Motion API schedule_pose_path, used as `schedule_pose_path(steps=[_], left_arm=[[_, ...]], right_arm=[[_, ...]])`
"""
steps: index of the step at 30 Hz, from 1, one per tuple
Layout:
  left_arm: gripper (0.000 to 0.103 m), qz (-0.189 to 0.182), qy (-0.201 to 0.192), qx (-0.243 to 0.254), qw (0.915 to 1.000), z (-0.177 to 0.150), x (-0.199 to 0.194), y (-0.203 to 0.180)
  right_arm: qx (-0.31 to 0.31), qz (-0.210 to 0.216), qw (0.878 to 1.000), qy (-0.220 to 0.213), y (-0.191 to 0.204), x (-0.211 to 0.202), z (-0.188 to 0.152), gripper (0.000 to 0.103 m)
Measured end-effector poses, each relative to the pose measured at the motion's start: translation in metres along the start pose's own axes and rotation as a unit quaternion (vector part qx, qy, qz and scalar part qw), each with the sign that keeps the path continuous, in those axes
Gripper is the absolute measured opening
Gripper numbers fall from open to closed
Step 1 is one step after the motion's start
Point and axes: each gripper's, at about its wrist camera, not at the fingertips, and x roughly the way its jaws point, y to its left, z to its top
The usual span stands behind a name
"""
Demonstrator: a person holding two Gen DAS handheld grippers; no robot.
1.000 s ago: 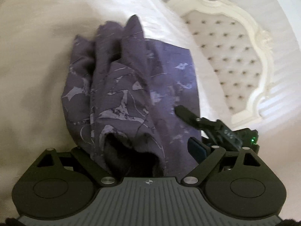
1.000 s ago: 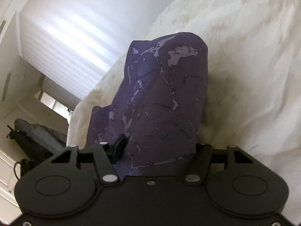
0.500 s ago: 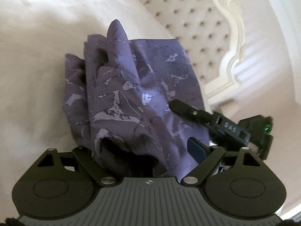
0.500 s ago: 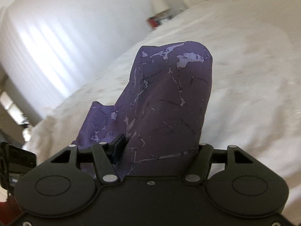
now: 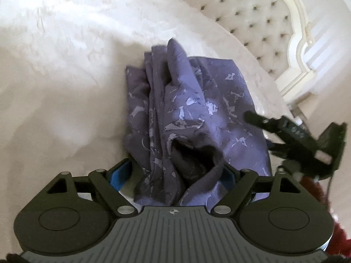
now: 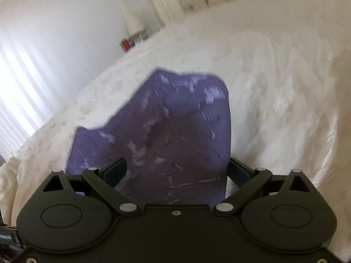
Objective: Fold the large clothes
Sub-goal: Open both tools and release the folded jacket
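White bed (image 5: 65, 87) carries purple garment (image 5: 197, 109) — right gripper (image 6: 177, 173) jaws just opened.

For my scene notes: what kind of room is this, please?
Most likely a bedroom. A purple garment lies on a bed with a white bedspread, a tufted headboard stands behind it, and a small lamp stands beside the bed.

White bedspread (image 5: 65, 70) covers the bed, lightly textured, rumpled. Cream tufted headboard (image 5: 248, 15) with a carved, scalloped frame behind it. Plain white wall (image 6: 65, 26) on the far side; window blinds (image 6: 15, 100) glowing with daylight. White-shaded lamp (image 6: 132, 24) beside the bed, small red item (image 6: 125, 43) below it, too blurred to identify.
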Motion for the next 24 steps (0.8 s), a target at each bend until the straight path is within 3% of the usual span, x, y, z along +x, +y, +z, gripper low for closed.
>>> schedule_pose_path(steps=[6, 10, 14, 17, 24], left_arm=[[0.083, 0.072, -0.04, 0.097, 0.9919, -0.011, -0.035, -0.032], [0.092, 0.116, -0.059, 0.138, 0.9818, -0.02, -0.054, -0.047], [0.103, 0.138, -0.077, 0.161, 0.9741, -0.027, -0.073, -0.061], [0.103, 0.15, -0.081, 0.17, 0.9706, -0.031, -0.082, -0.069], [0.103, 0.157, -0.078, 0.156, 0.9721, -0.045, -0.103, -0.077]], right_arm=[[-0.004, -0.024, 0.999, -0.046, 0.009, -0.044, 0.001, 0.103], [-0.004, -0.029, 0.999, -0.045, 0.029, -0.057, 0.001, 0.103], [0.015, -0.022, 0.998, -0.053, 0.043, -0.078, -0.012, 0.103], [0.029, -0.03, 0.997, -0.06, 0.055, -0.095, -0.021, 0.103], [0.018, -0.069, 0.995, -0.063, 0.083, -0.127, -0.041, 0.103]])
